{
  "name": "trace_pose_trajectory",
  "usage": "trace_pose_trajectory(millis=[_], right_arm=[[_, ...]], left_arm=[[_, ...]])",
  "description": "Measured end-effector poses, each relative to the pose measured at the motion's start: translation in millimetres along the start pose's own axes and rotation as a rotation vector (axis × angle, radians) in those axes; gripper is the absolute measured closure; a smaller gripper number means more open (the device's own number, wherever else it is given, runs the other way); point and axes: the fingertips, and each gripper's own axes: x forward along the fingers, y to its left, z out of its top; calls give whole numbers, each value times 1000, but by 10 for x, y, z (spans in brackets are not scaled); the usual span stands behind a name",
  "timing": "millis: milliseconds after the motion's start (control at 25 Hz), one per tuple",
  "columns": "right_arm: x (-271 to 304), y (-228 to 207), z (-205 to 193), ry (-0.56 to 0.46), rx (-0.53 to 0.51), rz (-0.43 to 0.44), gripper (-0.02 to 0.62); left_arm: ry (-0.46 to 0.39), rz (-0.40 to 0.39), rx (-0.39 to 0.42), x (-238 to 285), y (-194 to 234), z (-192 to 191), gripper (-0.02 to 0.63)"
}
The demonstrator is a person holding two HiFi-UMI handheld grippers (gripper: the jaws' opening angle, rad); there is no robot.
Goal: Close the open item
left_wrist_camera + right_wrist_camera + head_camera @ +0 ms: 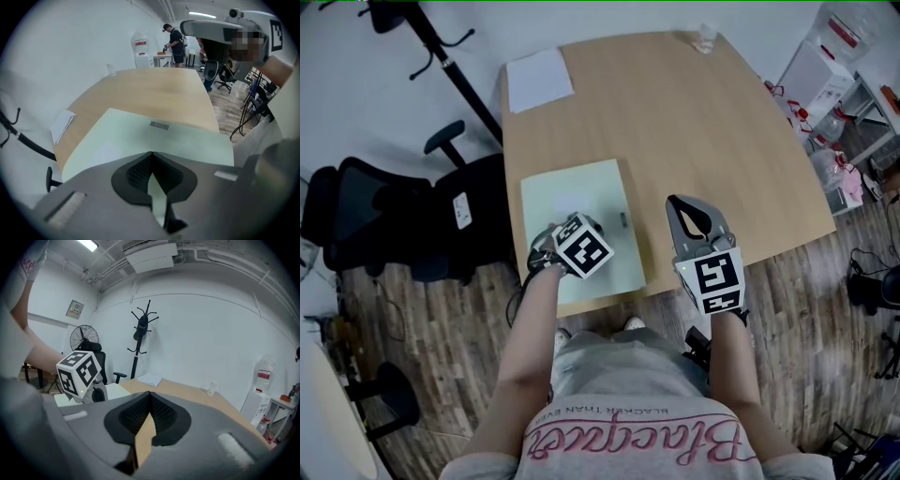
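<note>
**Pale green flat item lies on the wooden worktop, under your left tool**

Wood-topped worktop [694, 122] fills the middle of the head view, and you stand at its near edge. The pale green item [581, 192] lies flat at that near edge, towards the left. It is a thin rectangle with a small dark badge [623, 220] on its top face. No part of it stands raised, and whether it is a folder or a slim laptop cannot be told.

Your left tool [151, 154] is over the near part of the green item. Its jaws are clenched, tips meeting, with nothing between them. Whether it touches the green surface cannot be told.

Your right tool [150, 394] is over bare wood just right of the item. Its jaws are also pressed together and grasp nothing.

A white sheet of paper [539, 80] lies at the far left corner of the worktop. A small clear cup [705, 37] stands at the far edge. A black office chair [394, 225] sits on the floor to the left.
</note>
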Motion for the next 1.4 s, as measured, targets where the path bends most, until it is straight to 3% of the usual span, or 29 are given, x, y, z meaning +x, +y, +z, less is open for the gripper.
trace_pose_trajectory(millis=[240, 400, 760, 960, 1240, 1400], right_arm=[[-21, 20, -2, -5, -8, 2, 592], [-20, 27, 24, -11, -17, 5, 592], [5, 155, 161, -33, -36, 36, 592], [6, 190, 199, -37, -27, 33, 592], [-15, 233, 240, -43, -15, 36, 594], [-47, 225, 280, -57, -11, 26, 593]], left_arm=[[56, 7, 22, 74, -4, -24, 588], [46, -12, -24, 43, 3, -52, 588], [-35, 44, 32, -164, 35, 90, 588], [-107, 98, -20, -385, 167, 147, 588], [-233, 175, -156, -732, 393, 120, 588], [-323, 256, -205, -975, 530, 141, 588]])
